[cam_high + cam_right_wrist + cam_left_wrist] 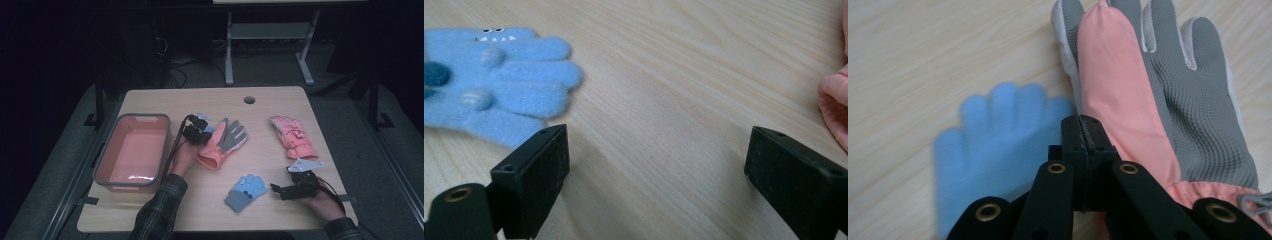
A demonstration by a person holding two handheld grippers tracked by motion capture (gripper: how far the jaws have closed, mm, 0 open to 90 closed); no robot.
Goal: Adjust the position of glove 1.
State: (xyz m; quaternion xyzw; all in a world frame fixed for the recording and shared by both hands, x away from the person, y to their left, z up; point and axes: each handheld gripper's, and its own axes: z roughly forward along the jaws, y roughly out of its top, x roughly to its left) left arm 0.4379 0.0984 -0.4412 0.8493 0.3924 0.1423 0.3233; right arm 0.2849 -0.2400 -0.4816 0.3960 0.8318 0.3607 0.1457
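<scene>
Dim lab: lone desk (280, 107), floor cables (175, 65)

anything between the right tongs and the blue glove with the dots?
Nothing. In the high view, bare tabletop separates the right tongs from the blue glove. The right gripper view shows plain wood between the open jaws, the glove up left.

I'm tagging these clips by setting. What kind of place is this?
Probably a lab or workshop set up for recording: a lone wooden table in a dark room, cables on the floor behind it, and another table's metal frame beyond.
</scene>
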